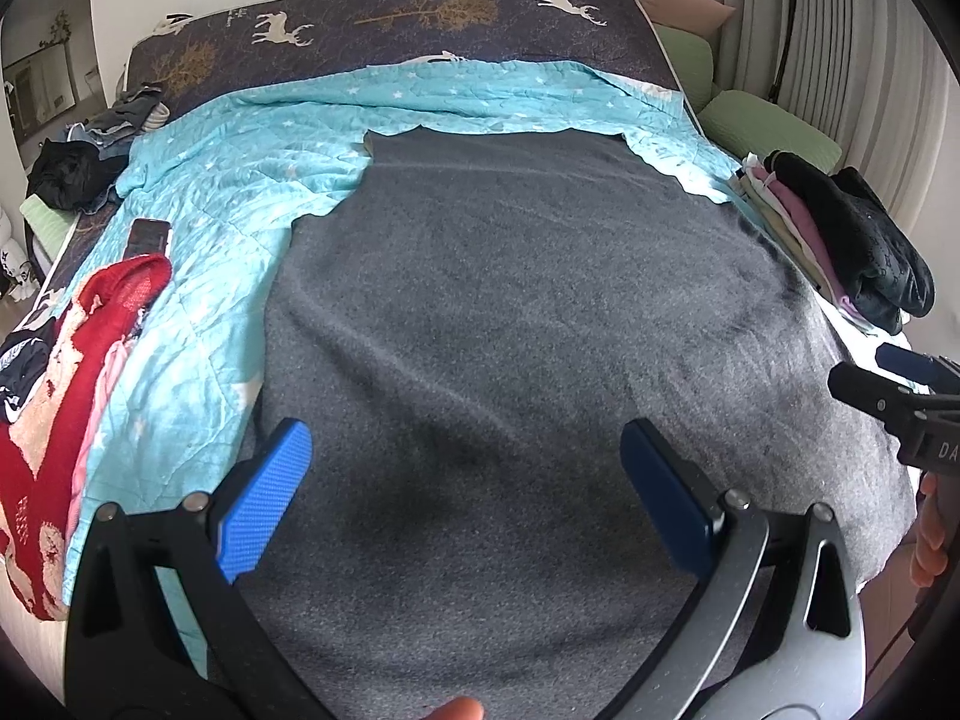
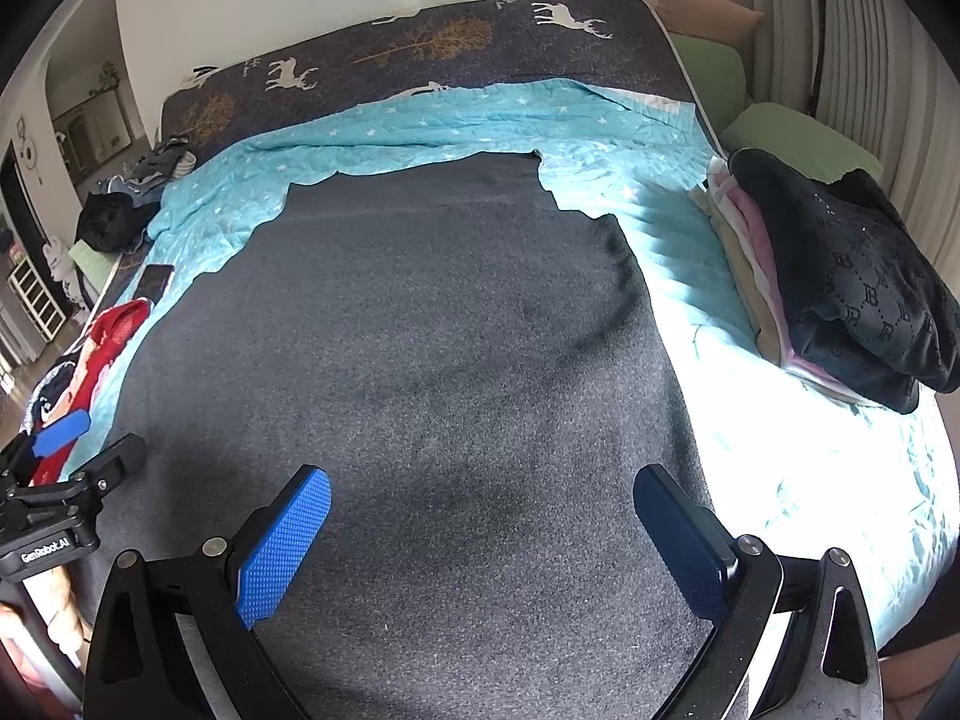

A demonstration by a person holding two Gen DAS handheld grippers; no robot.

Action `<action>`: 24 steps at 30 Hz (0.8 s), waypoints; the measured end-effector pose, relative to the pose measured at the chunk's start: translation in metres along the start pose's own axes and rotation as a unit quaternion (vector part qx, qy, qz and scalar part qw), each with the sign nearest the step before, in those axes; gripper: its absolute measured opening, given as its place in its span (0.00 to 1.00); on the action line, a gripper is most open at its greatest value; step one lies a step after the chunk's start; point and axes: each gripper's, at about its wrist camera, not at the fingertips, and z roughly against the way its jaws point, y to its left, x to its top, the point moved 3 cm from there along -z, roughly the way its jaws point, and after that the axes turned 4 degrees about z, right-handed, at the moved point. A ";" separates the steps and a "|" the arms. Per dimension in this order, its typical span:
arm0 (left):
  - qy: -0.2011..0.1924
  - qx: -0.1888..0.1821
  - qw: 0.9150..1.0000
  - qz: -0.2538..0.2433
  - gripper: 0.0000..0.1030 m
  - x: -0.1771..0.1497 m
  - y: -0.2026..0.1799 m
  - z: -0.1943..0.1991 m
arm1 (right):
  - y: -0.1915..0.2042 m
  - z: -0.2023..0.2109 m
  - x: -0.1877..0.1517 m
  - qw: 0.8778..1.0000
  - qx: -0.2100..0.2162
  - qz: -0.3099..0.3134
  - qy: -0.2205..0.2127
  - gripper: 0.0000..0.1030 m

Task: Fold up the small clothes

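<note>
In the left wrist view, the right gripper (image 1: 894, 381) at the right edge shows cut-off lettering "DA". The left gripper (image 1: 465, 480) hangs spread wide and empty above the grey mat (image 1: 510, 300); unfolded red clothes (image 1: 72, 372) lie left, a folded stack (image 1: 840, 240) right. In the right wrist view, "GenRobot.AI" marks the left gripper. The right gripper likewise gapes wide, holding nothing.

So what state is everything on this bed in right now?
Left gripper: open, empty.
Right gripper: open, empty.
Grey felt blanket: spread flat, bare.
Turquoise star-print quilt: spread out, wrinkled.
Red and cream knit sweater: unfolded, rumpled.
Stack of clothes topped by a black patterned garment: folded.
</note>
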 end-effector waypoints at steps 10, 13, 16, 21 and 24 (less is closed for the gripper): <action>0.005 0.010 1.000 0.006 1.00 -0.004 0.007 -0.001 | -0.001 -0.001 0.000 1.000 -0.003 0.000 0.004 1.00; 0.002 0.021 1.000 0.014 1.00 -0.004 0.017 0.001 | -0.003 -0.003 -0.001 1.000 -0.006 0.001 0.008 1.00; -0.003 0.050 0.998 0.039 1.00 0.001 0.045 0.003 | -0.008 -0.004 -0.004 1.000 -0.011 -0.001 0.010 1.00; -0.017 0.089 0.989 0.118 1.00 0.006 0.107 0.011 | -0.019 -0.003 -0.007 1.000 -0.022 -0.015 0.012 1.00; -0.001 0.096 0.985 0.141 1.00 -0.004 0.128 0.010 | -0.026 -0.003 -0.009 0.999 -0.027 -0.024 0.012 1.00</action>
